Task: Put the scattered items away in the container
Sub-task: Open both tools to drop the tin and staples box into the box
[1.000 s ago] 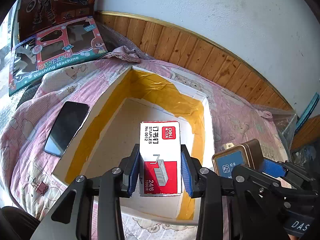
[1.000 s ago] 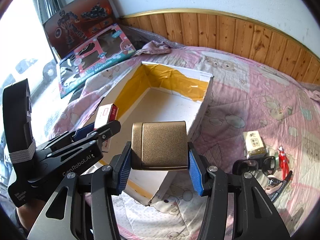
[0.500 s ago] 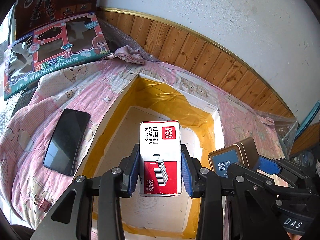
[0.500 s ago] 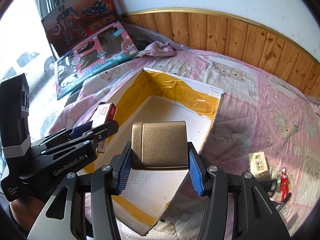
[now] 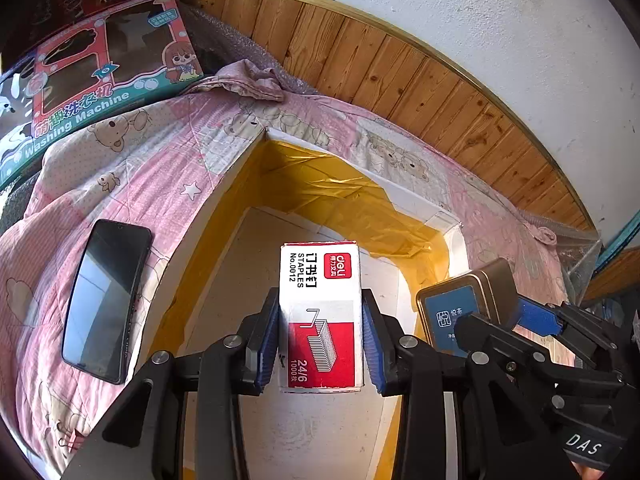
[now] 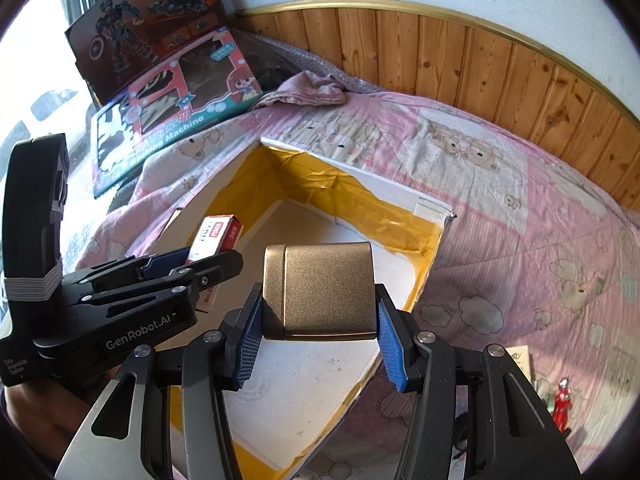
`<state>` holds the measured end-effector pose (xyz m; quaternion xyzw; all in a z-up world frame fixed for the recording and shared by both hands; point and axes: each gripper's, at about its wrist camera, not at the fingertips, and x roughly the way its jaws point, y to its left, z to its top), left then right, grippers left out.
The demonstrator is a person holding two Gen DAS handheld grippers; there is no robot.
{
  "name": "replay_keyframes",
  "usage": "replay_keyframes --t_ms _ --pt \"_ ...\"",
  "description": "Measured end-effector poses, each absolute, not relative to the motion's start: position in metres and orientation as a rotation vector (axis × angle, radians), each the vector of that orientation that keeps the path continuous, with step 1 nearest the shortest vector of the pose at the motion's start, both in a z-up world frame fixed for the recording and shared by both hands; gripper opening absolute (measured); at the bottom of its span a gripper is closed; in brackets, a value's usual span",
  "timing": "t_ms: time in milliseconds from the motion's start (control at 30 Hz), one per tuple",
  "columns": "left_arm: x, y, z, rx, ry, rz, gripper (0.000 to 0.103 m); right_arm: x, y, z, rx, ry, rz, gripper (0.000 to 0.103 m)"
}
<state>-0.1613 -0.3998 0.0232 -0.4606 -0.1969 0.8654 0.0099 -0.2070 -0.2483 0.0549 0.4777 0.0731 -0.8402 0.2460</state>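
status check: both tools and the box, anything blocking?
Left tool shut on staples box. Right tool shut on gold tin. Both over open container. Nothing in the way.

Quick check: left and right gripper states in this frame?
Left gripper: closed on the staples box, over the open box.
Right gripper: closed on the gold tin, over the same box.

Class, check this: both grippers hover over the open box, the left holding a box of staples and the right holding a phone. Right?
Not quite. The right gripper holds a gold tin, as the right wrist view shows. The phone lies on the quilt beside the open box. The left gripper does hold the staples.
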Motion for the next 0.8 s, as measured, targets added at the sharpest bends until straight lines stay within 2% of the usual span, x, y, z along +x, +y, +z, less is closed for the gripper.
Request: replay_keyframes --t_ms 333,533,600,633,667,800 --pt "-0.204 -0.393 0.003 -1.54 -0.441 2.705 0.039 -0.236 -0.258 0.028 1.35 0.32 -2.25 0.054" --pt "-0.221 -0.395 -0.008 -1.584 -0.398 2.692 0.039 -0.245 -0.259 0.018 1.349 0.313 -2.268 0.055" --pt "-0.224 -0.398 -0.01 -1.585 -0.43 2.691 0.047 -0.245 -0.259 0.018 1.33 0.308 -2.286 0.056" --pt "-0.224 -0.401 -0.011 -1.592 -0.447 2.699 0.061 -0.245 -0.259 0.019 1.321 0.309 -2.296 0.058" --pt "-0.223 -0.403 -0.01 -1.583 -0.462 2.708 0.069 -0.244 -0.258 0.02 1.315 0.308 -2.303 0.058" --pt "-0.212 -0.403 0.003 -1.537 -0.463 2.706 0.069 -0.24 -0.242 0.032 1.316 0.197 -2.341 0.059"
